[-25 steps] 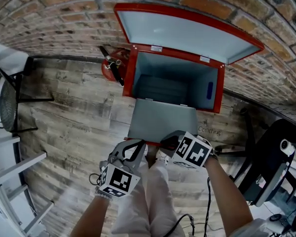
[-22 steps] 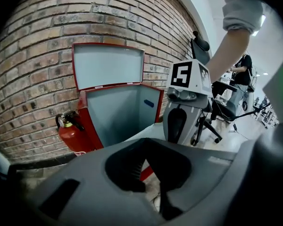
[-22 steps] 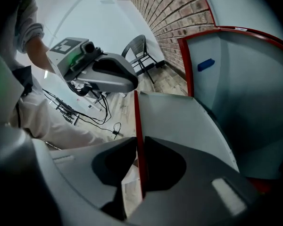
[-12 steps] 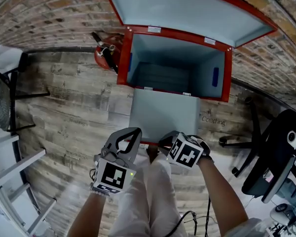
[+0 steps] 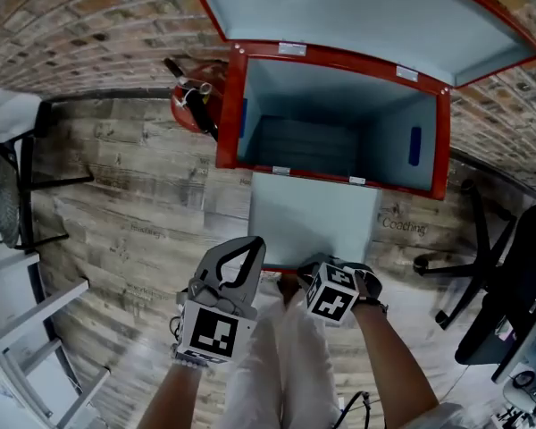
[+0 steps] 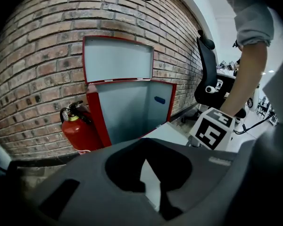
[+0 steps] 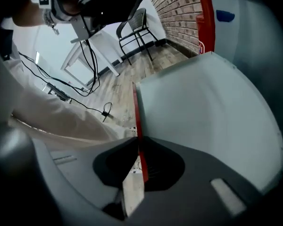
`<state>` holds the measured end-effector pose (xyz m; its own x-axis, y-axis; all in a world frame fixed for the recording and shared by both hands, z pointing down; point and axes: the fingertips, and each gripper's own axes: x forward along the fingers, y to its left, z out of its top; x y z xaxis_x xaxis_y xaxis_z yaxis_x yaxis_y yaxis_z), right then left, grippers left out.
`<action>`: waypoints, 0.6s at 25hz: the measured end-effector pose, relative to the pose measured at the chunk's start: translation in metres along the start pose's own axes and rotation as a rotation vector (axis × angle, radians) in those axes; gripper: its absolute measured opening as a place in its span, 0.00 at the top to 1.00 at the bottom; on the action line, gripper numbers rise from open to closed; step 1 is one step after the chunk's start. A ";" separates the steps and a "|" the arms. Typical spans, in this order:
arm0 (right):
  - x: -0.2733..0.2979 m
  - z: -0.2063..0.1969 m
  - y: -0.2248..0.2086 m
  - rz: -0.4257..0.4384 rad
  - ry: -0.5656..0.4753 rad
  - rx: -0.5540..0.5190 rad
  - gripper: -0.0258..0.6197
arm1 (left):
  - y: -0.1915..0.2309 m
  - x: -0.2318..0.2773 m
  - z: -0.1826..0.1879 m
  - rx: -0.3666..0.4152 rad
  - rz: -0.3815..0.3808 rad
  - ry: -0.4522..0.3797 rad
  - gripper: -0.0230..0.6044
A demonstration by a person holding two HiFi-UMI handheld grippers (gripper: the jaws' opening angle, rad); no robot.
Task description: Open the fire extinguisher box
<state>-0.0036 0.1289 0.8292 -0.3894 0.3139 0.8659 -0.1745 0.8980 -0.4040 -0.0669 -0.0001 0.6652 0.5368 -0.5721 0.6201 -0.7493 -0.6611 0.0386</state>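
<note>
The fire extinguisher box [image 5: 433,164] is set against the brick wall [image 5: 89,25], with its lid [image 5: 357,7] raised and its front door [image 5: 313,217] laid out flat. The door's red edge is caught between the closing jaws of the right hand-held gripper [image 5: 305,273]. The left hand-held gripper [image 5: 250,247] is kept pinched together, empty, just beside it.

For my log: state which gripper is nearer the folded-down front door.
Right. Right gripper, jaws closing, straddles the front door at its near edge; left gripper hovers off its near-left corner.
</note>
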 end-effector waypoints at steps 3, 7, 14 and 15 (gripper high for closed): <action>0.018 -0.006 -0.009 -0.024 0.026 -0.025 0.90 | 0.002 0.007 -0.003 0.004 -0.006 -0.011 0.96; 0.042 -0.013 -0.028 -0.067 0.047 -0.062 0.90 | 0.005 0.021 -0.012 0.012 -0.021 -0.011 0.96; 0.077 -0.019 -0.067 -0.138 0.075 -0.098 0.91 | 0.013 0.051 -0.017 0.034 -0.043 -0.024 0.96; 0.081 -0.020 -0.074 -0.147 0.079 -0.105 0.91 | 0.014 0.057 -0.018 0.028 -0.044 -0.025 0.96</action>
<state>-0.0041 0.0943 0.9356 -0.2935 0.1963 0.9356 -0.1273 0.9619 -0.2418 -0.0536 -0.0332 0.7149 0.5785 -0.5539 0.5988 -0.7139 -0.6989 0.0432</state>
